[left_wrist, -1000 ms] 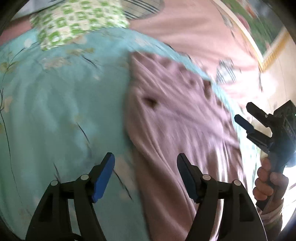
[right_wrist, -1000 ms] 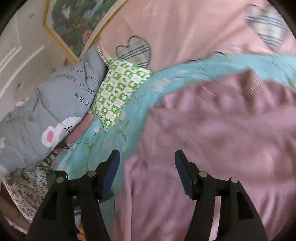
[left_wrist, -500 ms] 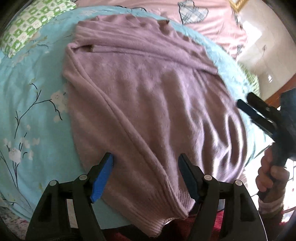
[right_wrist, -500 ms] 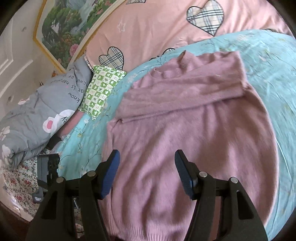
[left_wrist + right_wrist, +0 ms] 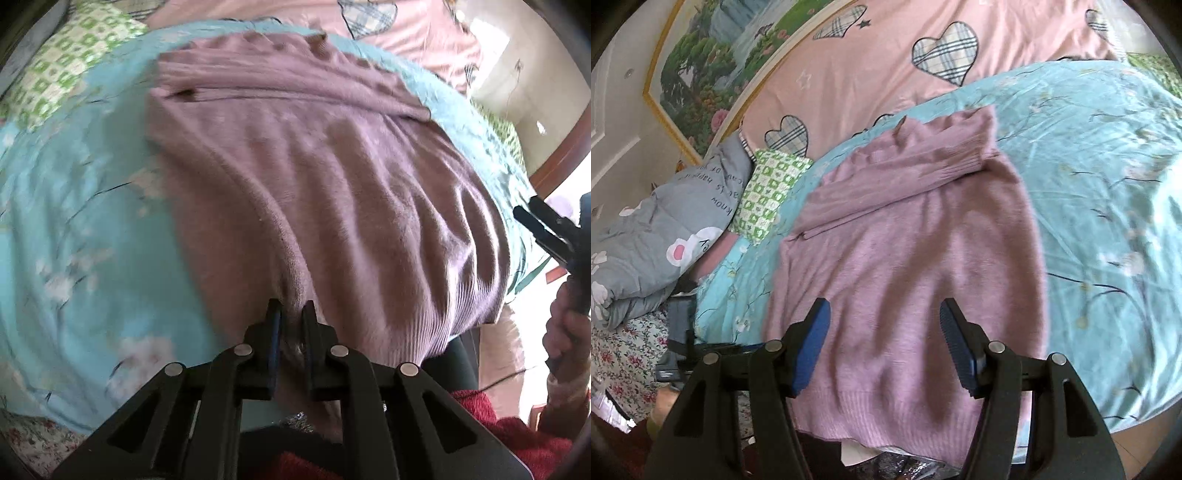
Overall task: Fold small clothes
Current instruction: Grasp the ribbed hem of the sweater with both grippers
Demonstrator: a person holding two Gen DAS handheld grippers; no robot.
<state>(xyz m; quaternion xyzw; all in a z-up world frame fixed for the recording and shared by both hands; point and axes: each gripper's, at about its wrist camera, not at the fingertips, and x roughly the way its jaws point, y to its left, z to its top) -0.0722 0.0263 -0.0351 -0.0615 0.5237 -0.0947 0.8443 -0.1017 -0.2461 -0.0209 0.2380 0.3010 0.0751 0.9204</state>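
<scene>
- Mauve knit: the sweater (image 5: pixel 332 177) lies flat on the turquoise bedspread (image 5: pixel 1108 192), both sleeves crossed over the chest, ready, I judge, for the lengthwise fold.
- My left claw (image 5: pixel 291 332) has just been closing and now pinches the hem edge.
- My right claw (image 5: pixel 884 343) hangs apart above the hem, empty.
- Motion blur softens the knit; the pinched cloth is hidden between the pads.

Mauve sweater (image 5: pixel 908 266) on a turquoise sheet (image 5: pixel 1108 221) (pale blossom sprigs, dark twigs).
</scene>
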